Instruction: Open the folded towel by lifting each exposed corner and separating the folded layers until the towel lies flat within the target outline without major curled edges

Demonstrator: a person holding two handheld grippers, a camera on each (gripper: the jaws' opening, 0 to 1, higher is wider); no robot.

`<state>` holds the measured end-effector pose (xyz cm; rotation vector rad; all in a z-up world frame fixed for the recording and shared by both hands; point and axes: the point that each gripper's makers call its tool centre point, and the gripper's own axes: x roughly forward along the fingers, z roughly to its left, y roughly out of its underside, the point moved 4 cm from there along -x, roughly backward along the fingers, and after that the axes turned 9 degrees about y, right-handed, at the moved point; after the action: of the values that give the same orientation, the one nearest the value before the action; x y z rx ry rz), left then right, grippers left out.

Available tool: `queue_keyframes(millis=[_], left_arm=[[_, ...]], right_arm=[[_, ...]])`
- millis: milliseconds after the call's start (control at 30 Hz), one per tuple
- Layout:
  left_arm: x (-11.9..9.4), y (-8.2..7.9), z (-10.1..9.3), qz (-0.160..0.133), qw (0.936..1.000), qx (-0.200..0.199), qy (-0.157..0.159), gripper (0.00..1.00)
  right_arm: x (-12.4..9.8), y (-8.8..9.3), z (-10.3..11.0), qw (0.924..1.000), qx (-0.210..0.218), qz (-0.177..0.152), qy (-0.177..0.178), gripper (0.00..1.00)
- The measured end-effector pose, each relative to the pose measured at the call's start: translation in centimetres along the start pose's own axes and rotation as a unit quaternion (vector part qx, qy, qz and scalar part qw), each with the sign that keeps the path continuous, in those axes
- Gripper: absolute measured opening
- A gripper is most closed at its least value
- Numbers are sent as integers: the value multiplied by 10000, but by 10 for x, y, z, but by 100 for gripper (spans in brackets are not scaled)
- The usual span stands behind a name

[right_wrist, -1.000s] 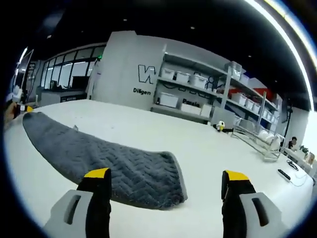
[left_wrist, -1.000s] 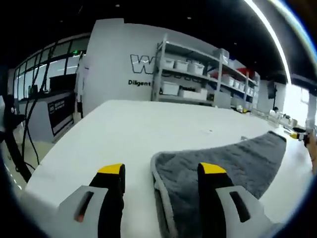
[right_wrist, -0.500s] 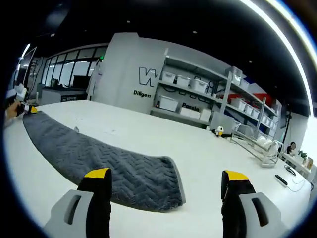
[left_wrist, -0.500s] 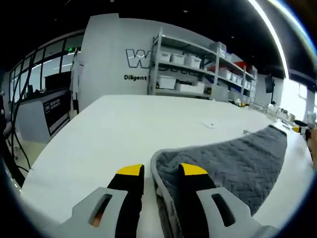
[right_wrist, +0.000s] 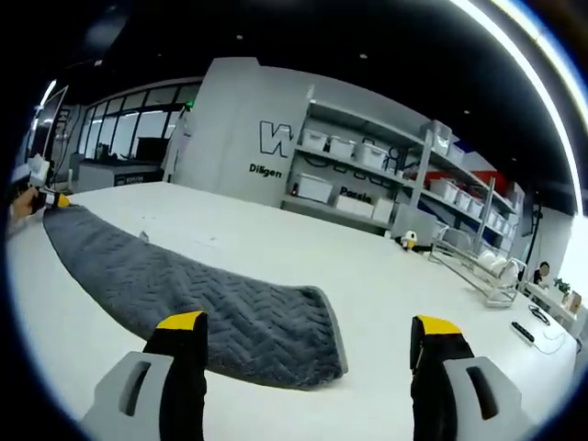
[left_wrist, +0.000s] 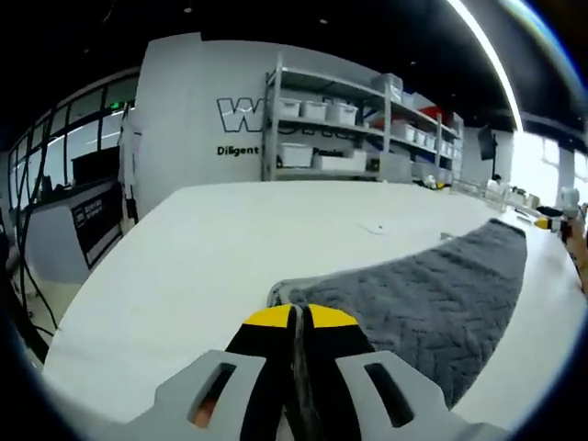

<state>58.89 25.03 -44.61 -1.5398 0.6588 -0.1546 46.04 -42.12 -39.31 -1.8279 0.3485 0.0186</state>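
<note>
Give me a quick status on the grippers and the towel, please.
Left gripper shut on towel edge. Right gripper open, hovering at the other end. Towel folded, flat on table. Nothing in the way.

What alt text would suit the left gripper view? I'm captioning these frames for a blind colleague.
The left gripper, its yellow-tipped jaws shut, pinches the near corner of a folded grey towel on a white table. The towel stretches away to the right, where the right gripper shows at its far end. Behind stand storage shelves with bins and a grey wall with lettering.
</note>
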Motion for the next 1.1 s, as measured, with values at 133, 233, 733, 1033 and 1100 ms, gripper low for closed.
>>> queue_keyframes(millis=[133, 233, 733, 1033, 1100], left_arm=[[-3, -10, -15, -146, 9994, 163, 264, 2], [-5, -16, -25, -243, 9986, 210, 415, 2], [-25, 2, -80, 36, 9905, 639, 1217, 2], [-23, 11, -92, 276, 9869, 876, 1325, 2], [-24, 12, -91, 307, 9868, 914, 1299, 2]], right_arm=[[-1, -1, 1, 10000, -16, -15, -20, 93], [0, -3, 1, 10000, -16, -39, -32, 92], [34, -5, 14, 9962, -830, 234, -100, 88], [77, -5, -1, 9959, -644, 285, -576, 68], [86, -4, -2, 9958, -566, 261, -675, 67]])
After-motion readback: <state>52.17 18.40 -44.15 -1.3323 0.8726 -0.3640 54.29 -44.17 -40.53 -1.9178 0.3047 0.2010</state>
